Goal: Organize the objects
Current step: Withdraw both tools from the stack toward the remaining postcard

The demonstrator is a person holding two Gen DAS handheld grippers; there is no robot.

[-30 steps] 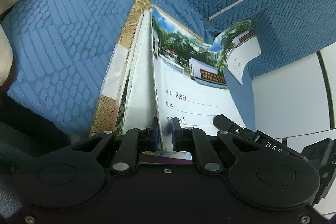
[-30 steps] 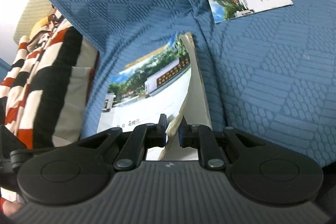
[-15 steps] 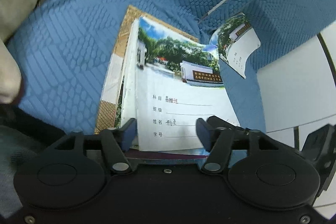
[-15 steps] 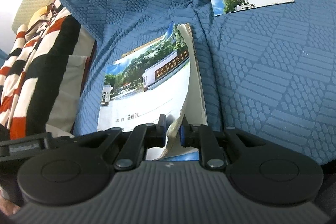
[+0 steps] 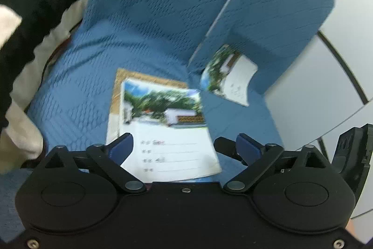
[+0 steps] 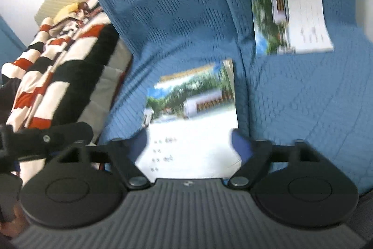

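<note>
Right gripper (image 6: 190,140) spread wide over the notebook stack (image 6: 193,118)

Its jaws have just been opening; the stack lies flat on the blue sofa (image 6: 163,15), seemingly untouched, though blur hides contact. Another notebook (image 6: 291,20) rests beyond the right jaw; a striped blanket (image 6: 58,67) lies past the left.

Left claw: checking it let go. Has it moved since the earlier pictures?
Yes. The left claw opened, released the notebook and backed up from the sofa.
</note>
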